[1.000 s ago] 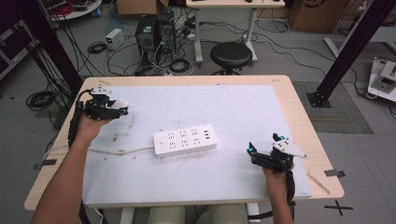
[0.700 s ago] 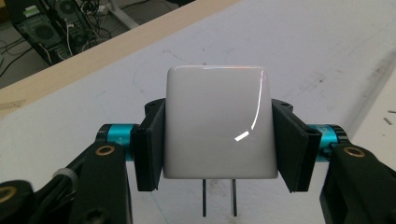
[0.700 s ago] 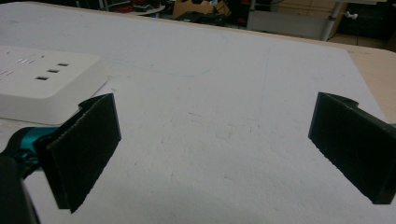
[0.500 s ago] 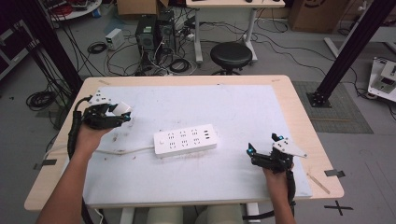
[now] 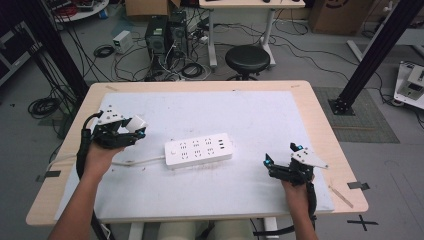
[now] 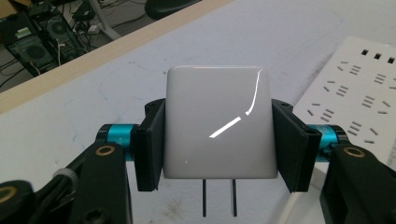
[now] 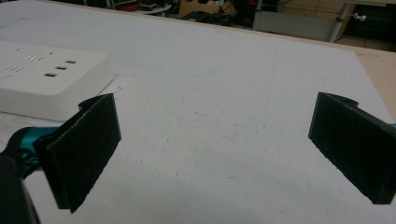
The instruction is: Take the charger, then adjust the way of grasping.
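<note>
The left gripper (image 6: 218, 135) is clamped on a white plug-in charger block (image 6: 218, 123), one black pad (image 6: 150, 144) pressed flat against each of its side faces. The block is a glossy, rounded-corner cube; a bright highlight streaks across its facing side. Two flat dark prongs (image 6: 218, 198) project from its lower face toward the camera side of the left gripper view. No brand mark, rating text or other writing can be read on the visible faces of the block. Teal collars sit on the jaw shafts just outside each pad.

In the high view the left gripper (image 5: 131, 134) carries the charger block (image 5: 136, 123) above the left part of the table, to the left of the power strip (image 5: 198, 149) and apart from it.

The power strip is a white rectangular unit lying flat near the middle of the white mat (image 5: 240, 112), with rows of socket slots on top and a white cord (image 5: 132, 162) leaving its left end. In the right gripper view three small dark rectangular ports (image 7: 58, 67) show near one end. No legible lettering appears on it.

The right gripper (image 5: 280, 162) rests at the right front of the mat, its jaws spread wide with nothing between them; its pads (image 7: 86, 149) stand well apart over bare mat.

The mat covers a light wooden table (image 5: 320, 125).
</note>
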Available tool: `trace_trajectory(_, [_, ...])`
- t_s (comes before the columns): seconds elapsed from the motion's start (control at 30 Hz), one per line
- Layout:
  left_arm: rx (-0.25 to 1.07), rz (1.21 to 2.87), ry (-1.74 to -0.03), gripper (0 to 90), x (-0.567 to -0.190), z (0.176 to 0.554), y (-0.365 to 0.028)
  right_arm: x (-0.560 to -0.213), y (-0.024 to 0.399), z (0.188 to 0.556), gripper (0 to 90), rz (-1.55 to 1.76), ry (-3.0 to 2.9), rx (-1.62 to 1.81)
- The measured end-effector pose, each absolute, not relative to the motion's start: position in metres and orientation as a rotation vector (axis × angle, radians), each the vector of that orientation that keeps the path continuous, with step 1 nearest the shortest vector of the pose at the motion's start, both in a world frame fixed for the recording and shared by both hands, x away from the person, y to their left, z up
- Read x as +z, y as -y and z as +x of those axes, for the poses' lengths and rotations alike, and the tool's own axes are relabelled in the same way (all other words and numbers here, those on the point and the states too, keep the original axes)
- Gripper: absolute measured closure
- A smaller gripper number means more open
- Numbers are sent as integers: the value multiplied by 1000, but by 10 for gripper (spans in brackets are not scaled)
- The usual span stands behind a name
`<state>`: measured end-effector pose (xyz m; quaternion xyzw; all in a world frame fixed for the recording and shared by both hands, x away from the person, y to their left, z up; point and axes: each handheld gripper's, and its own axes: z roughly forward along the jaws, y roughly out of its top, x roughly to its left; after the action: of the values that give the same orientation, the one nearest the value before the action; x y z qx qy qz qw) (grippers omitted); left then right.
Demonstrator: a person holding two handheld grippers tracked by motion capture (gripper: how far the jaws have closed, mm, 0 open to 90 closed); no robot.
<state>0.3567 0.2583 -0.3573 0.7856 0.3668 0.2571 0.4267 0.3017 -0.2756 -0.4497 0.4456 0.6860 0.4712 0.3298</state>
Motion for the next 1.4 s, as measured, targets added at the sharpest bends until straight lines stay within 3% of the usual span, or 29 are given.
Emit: trace_trajectory(1.4, [532, 2073, -541, 425, -349, 318, -194, -440, 273, 304, 21, 1098, -1921, 1345])
